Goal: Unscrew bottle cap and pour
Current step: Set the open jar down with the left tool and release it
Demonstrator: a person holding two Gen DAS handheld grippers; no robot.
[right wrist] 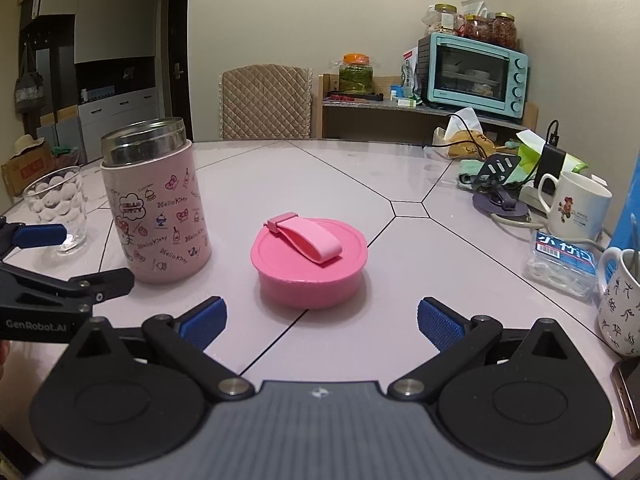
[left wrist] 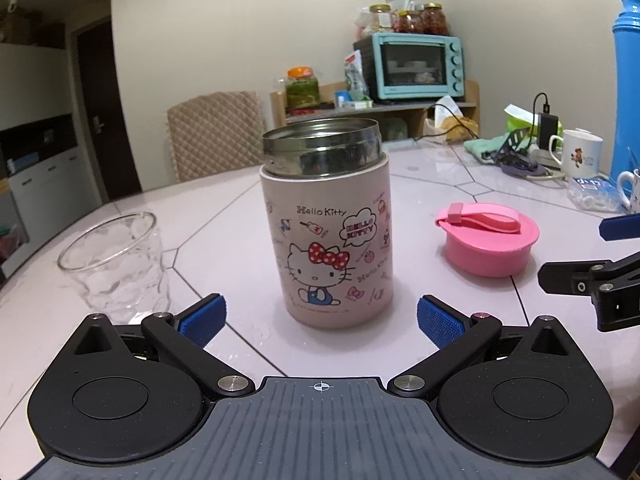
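Pale tiled surface [left wrist: 224,216] under kitchen clutter carries everything I need. My left tool [left wrist: 320,316] is spread wide, empty, with the uncapped bottle [left wrist: 326,232] standing upright just ahead between its pads. My right tool [right wrist: 322,318] is spread too, facing the pink cap [right wrist: 309,266] lying flat beside the bottle. I judge pouring comes next: I should grip the body low and squarely, then tip slowly toward the glass [left wrist: 116,264] at its left.

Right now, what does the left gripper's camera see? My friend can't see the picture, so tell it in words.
An open Hello Kitty flask stands on the table between the open left gripper pads. Its pink cap lies to the right, and an empty glass stands left.
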